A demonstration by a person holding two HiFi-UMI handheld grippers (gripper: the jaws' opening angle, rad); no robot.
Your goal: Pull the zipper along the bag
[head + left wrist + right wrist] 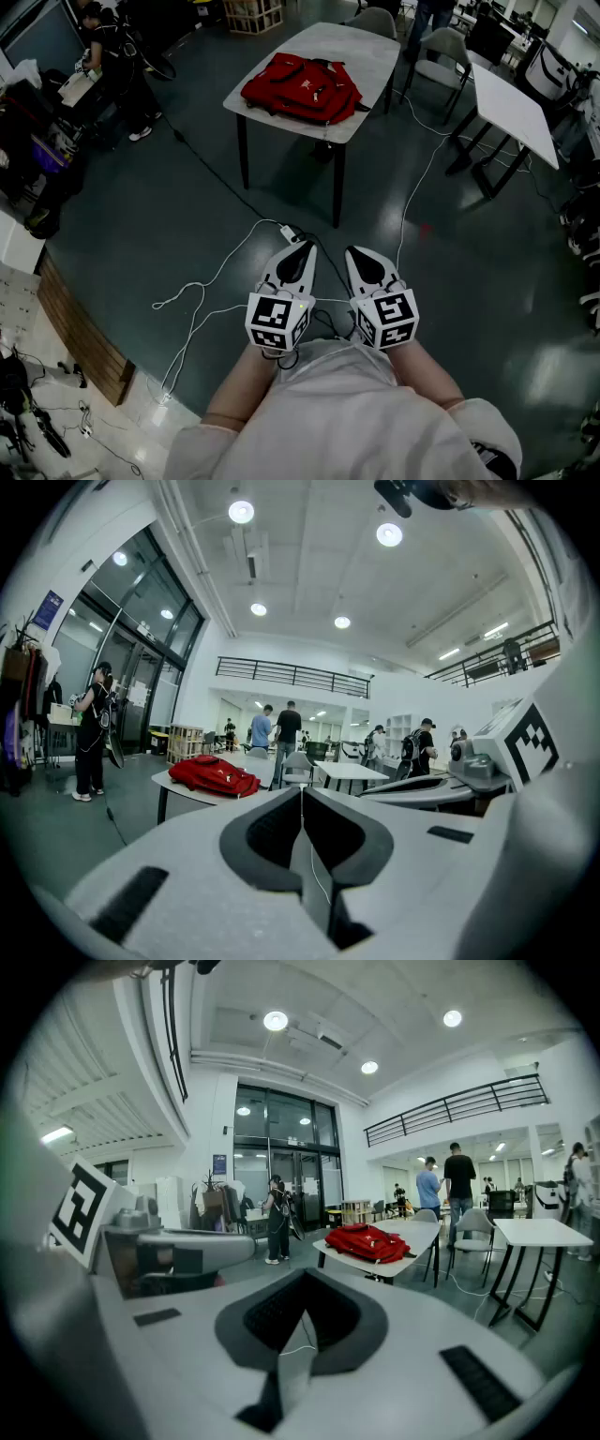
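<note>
The bag (302, 87) is a red backpack with dark trim, lying flat and slightly slumped. Its zipper is too small to make out. In the head view its long axis runs left to right, the right end a little nearer the person. Which end is the top cannot be told. It rests on the near part of a white table (370, 52) and reaches almost to the front edge. A grey chair (375, 21) stands behind the table. White cables (202, 300) trail across the dark floor between the table and the person. The left gripper (302, 246) and right gripper (359, 253) are held side by side close to the body, well apart from the bag. Each has its jaws pressed together on nothing.
</note>
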